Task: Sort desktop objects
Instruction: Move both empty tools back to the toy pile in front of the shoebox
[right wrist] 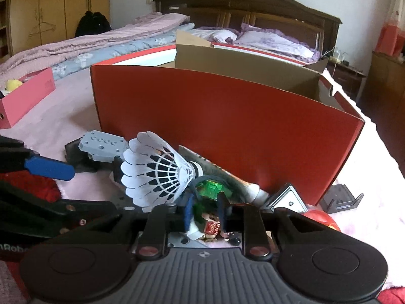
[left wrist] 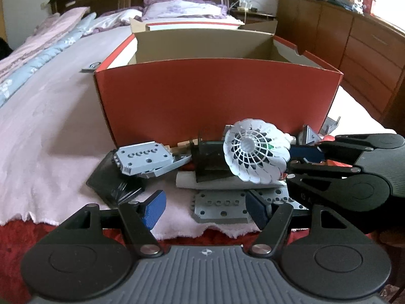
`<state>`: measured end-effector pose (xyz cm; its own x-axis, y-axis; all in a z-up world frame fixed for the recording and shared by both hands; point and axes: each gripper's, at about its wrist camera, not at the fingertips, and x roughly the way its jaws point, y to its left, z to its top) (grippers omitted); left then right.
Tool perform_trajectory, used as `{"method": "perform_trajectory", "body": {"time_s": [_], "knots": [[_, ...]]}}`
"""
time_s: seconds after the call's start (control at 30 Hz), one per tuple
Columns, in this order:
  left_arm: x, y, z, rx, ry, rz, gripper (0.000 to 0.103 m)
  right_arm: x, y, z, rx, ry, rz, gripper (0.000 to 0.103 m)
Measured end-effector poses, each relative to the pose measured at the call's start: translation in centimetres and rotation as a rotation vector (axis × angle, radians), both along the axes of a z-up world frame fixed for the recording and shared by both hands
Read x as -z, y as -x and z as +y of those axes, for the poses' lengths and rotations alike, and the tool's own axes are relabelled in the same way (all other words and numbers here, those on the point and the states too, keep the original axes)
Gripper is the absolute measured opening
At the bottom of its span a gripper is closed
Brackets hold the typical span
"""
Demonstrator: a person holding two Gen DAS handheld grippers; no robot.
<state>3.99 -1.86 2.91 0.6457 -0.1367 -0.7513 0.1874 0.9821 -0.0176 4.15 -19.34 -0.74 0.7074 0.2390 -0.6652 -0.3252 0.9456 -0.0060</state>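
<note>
Your grippers over the clutter in front of the red box.

Low in the left view your left gripper (left wrist: 203, 209) is spread wide above a grey perforated plate (left wrist: 219, 209). Bottom centre of the right view, your right gripper (right wrist: 204, 214) sits narrow around a green-and-red item (right wrist: 211, 190); I cannot tell whether it grips. The white shuttlecock (right wrist: 157, 174) lies mid-frame, the red box (right wrist: 227, 126) behind it.

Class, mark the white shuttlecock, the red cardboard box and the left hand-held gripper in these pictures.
white shuttlecock (left wrist: 255, 152): left wrist view, centre of the skirt.
red cardboard box (left wrist: 215, 98): left wrist view, front wall.
left hand-held gripper (left wrist: 206, 210): left wrist view, midway between blue fingertips.
</note>
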Motion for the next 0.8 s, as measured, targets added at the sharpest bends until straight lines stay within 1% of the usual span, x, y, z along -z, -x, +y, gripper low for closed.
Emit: {"method": "perform_trajectory", "body": {"time_s": [0.07,0.13,0.27,0.37,0.43,0.47,0.53,0.6,0.7,0.8], "knots": [[-0.1,-0.1,0.0,0.0,0.014,-0.007,0.07,0.1,-0.1,0.0,-0.002,0.003,-0.002,0.018],[-0.3,-0.2,0.0,0.0,0.03,-0.016,0.07,0.3,-0.2,0.0,-0.003,0.005,-0.005,0.009],[-0.8,-0.5,-0.3,0.015,0.035,-0.038,0.065,0.5,-0.1,0.0,0.002,0.001,-0.009,0.005],[-1.1,-1.0,-0.8,0.031,0.028,-0.055,0.06,0.4,0.1,-0.4,0.029,-0.036,0.0,0.004],[-1.0,-1.4,-1.3,0.047,0.025,-0.057,0.053,0.4,0.2,-0.7,0.044,-0.059,0.007,0.004],[-0.9,-1.7,-1.5,0.056,0.022,-0.055,0.051,0.4,0.4,-0.8,0.049,-0.063,0.007,0.004],[-0.7,-2.0,-2.1,0.071,0.013,-0.058,0.05,0.3,0.7,-1.2,0.057,-0.069,0.006,0.004],[-0.7,-2.0,-2.6,0.083,-0.011,-0.081,0.05,0.2,0.9,-1.5,0.065,-0.076,0.007,0.004],[-0.9,-1.9,-3.2,0.102,-0.025,-0.093,0.044,0.2,1.1,-2.1,0.08,-0.1,0.02,0.004],[-0.9,-1.8,-3.6,0.117,-0.046,-0.108,0.044,0.3,1.1,-2.8,0.097,-0.126,0.034,0.004]]}}
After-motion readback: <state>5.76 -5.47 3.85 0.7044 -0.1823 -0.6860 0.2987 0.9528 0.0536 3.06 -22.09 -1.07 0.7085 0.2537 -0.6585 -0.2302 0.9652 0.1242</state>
